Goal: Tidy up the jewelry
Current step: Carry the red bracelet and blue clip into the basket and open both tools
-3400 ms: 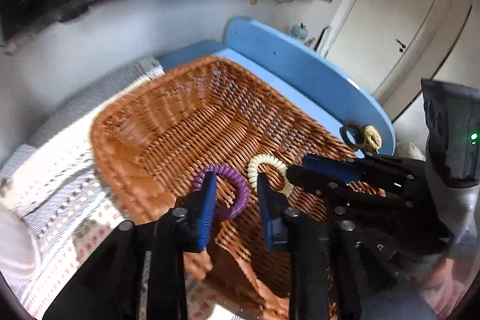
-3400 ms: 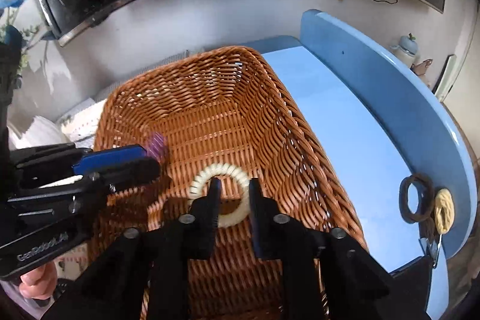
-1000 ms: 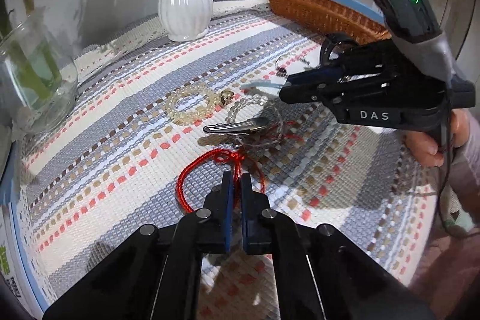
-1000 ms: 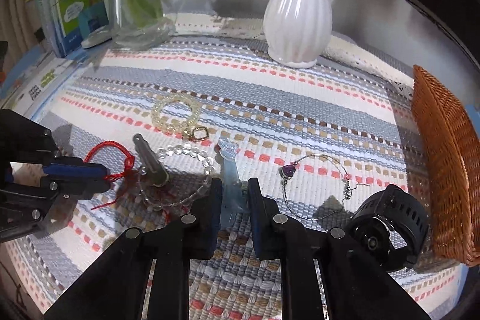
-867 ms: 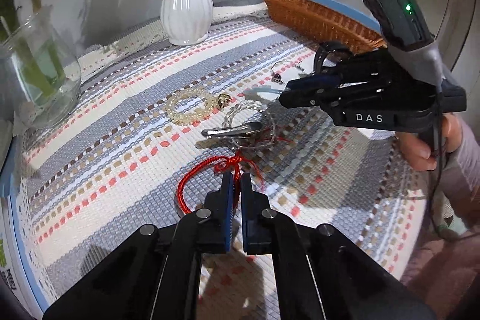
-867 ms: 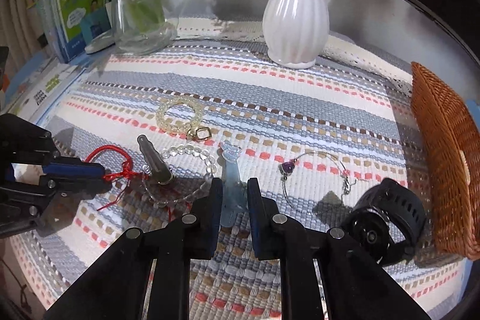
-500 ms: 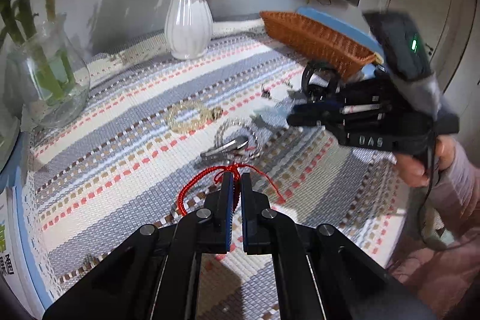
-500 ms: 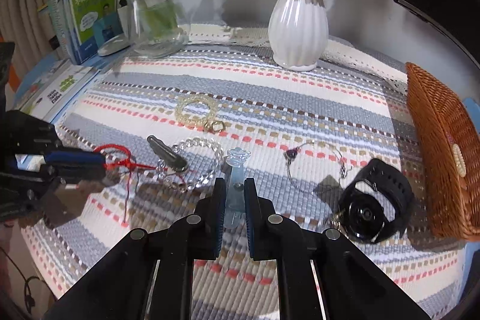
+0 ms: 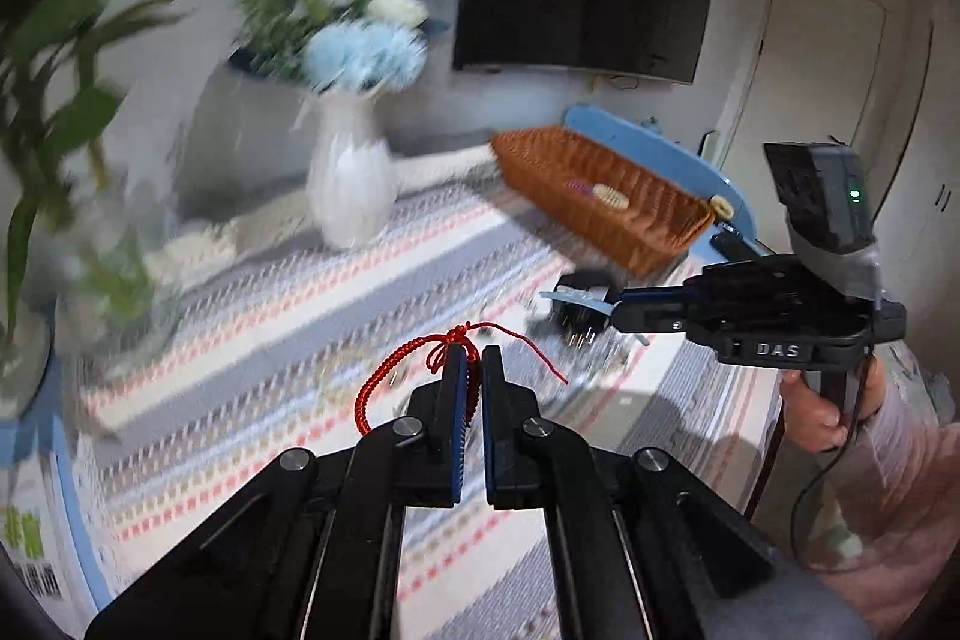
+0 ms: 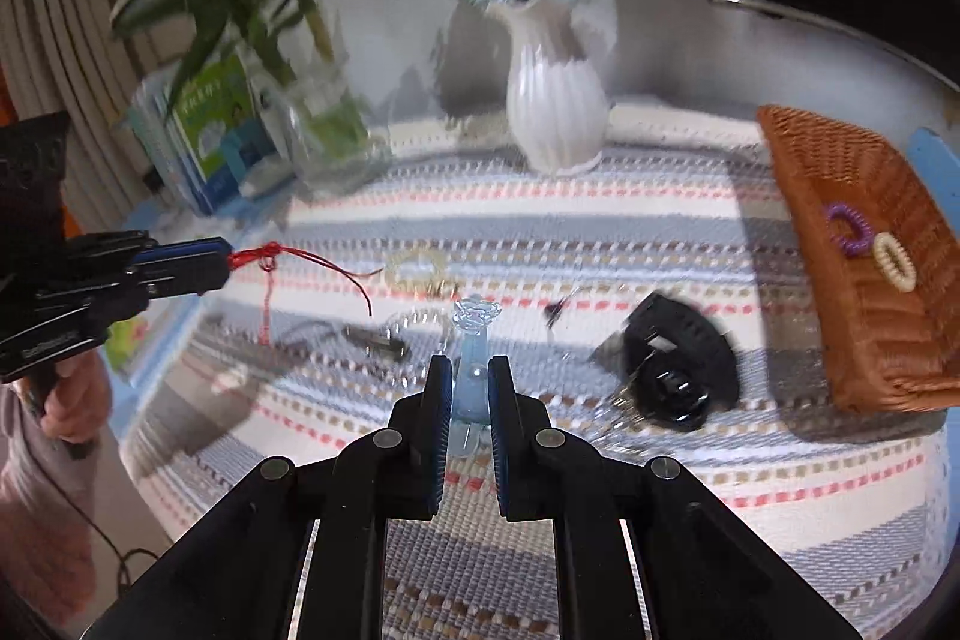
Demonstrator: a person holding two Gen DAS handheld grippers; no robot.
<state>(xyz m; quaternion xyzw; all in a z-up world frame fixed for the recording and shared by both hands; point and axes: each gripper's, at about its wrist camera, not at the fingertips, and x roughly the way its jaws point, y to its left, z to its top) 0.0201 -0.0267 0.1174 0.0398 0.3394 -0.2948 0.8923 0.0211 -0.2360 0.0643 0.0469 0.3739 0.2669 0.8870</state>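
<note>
My left gripper (image 9: 467,358) is shut on a red cord bracelet (image 9: 401,365) and holds it in the air above the striped cloth; it also shows in the right wrist view (image 10: 227,261) with the bracelet (image 10: 271,261) hanging from it. My right gripper (image 10: 470,370) is shut on a pale blue hair clip (image 10: 474,340), lifted off the cloth; it also shows in the left wrist view (image 9: 609,307). The wicker basket (image 10: 864,196) at the right holds a purple coil hair tie (image 10: 847,228) and a cream one (image 10: 894,259).
On the cloth lie a black watch (image 10: 678,364), a pale bead bracelet (image 10: 417,271), a thin chain bracelet (image 10: 561,307), a clear bead bracelet and a metal clip (image 10: 375,340). A white vase (image 10: 555,112) and a glass vase (image 10: 327,130) stand at the back.
Both grippers have risen well above the cloth with their items. The red bracelet and the blue clip now hang clear of the table, and the basket has come into view.
</note>
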